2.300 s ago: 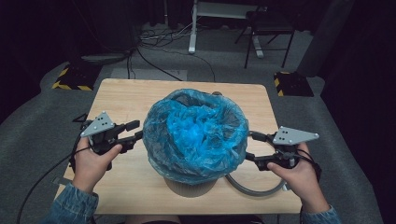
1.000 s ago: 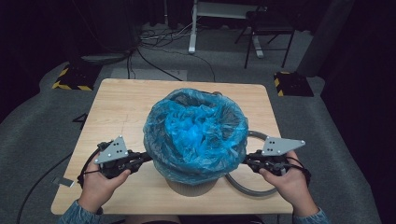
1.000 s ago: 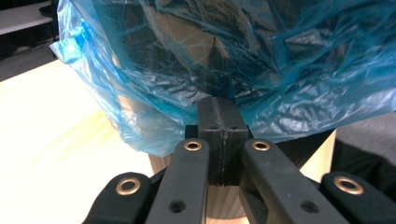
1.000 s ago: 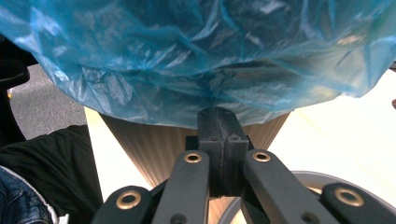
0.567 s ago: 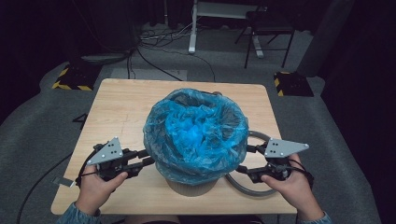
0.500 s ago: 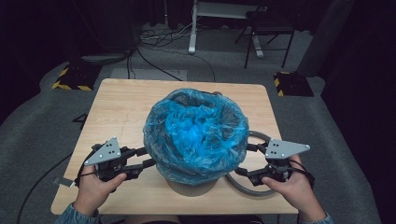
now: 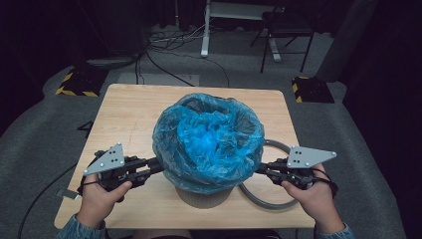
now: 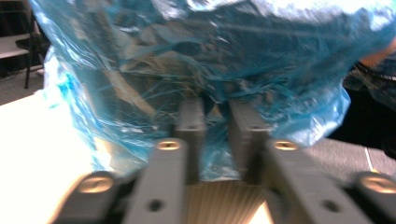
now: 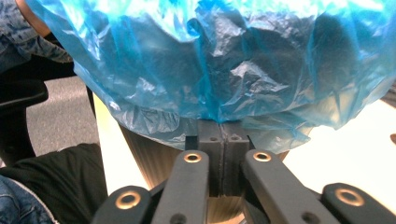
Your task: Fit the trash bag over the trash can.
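A ribbed round bin (image 7: 205, 197) lined with a blue plastic bag (image 7: 209, 139) stands mid-table. The bag (image 8: 210, 56) is folded over the rim and hangs down the sides. My left gripper (image 7: 155, 167) reaches the bag's lower left hem. In the left gripper view its jaws (image 8: 215, 116) stand a narrow gap apart with folds of the film between them. My right gripper (image 7: 260, 169) meets the bag's lower right hem. There the jaws (image 9: 222, 130) are pressed together on the edge of the bag (image 9: 224, 60), in front of the bin wall (image 9: 149, 158).
The wooden table (image 7: 129, 114) has bare room behind and left of the bin. A grey hose (image 7: 259, 200) curls on the table at the bin's right foot, under my right gripper. Cables, a chair and a desk frame stand on the floor beyond.
Both grippers dropped from beside the rim to the bag's lower hem and moved in. Their jaws, apart half a second ago, have closed on the film.
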